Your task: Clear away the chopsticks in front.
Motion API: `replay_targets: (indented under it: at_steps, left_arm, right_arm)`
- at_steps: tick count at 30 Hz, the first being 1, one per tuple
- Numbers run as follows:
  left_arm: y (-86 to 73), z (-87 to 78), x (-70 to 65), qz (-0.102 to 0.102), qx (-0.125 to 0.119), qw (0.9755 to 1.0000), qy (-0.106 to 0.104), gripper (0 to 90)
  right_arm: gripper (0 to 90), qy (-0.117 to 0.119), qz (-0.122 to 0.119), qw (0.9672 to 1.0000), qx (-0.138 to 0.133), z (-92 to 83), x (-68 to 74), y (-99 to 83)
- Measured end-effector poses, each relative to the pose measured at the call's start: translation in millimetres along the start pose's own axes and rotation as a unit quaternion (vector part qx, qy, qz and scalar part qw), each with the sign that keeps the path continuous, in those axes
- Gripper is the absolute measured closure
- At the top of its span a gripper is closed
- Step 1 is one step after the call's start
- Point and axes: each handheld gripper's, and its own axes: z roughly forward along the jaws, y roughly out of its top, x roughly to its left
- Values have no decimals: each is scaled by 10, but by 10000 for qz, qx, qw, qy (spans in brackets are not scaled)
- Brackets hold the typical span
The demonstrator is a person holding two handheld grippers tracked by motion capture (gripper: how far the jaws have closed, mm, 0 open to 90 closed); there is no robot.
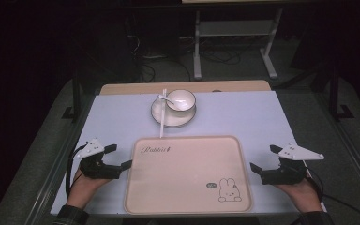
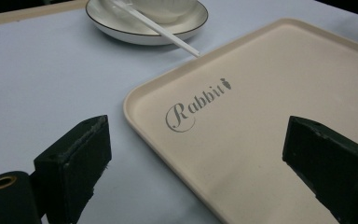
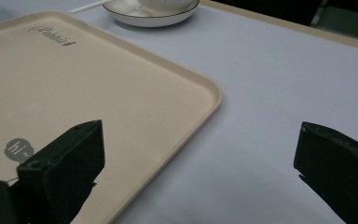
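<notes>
Two hands at the near edge, each with black tongs. Left tongs (image 1: 120, 156) released, holding nothing, just beside the tray's (image 1: 187, 206) left rim. Right tongs (image 1: 264, 158) released too, by the right rim. Pink tray flat on the pale surface (image 1: 243, 115). Farther back, bowl (image 1: 181, 99) on plate (image 1: 173, 121), white spoon (image 1: 161, 112) across them.

One tray (image 1: 187, 187), plate (image 1: 158, 117), bowl (image 1: 183, 97), spoon (image 1: 162, 115)

A pale lilac-topped bench (image 1: 243, 117) with a bare wooden far edge stands on a dim grey floor (image 1: 304, 101), beyond it a white metal-legged frame (image 1: 198, 47) and tangled black cables (image 1: 215, 54) in darkness.
</notes>
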Motion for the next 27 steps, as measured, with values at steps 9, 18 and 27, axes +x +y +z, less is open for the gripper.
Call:
replay_targets:
  at_steps: [9,18,27]
  left_arm:
    - [204,194,50,47,350,9994,-15,72]
    - [380,403,122,15,626,9980,-12,72]
    - [589,593,144,-36,728,9973,28,76]
  right_arm:
    - [13,70,-39,9999,109,21,17,-9]
    - [13,63,-3,10000,60,-4,22,-15]
    - [13,3,20,10000,-56,-13,9,2]
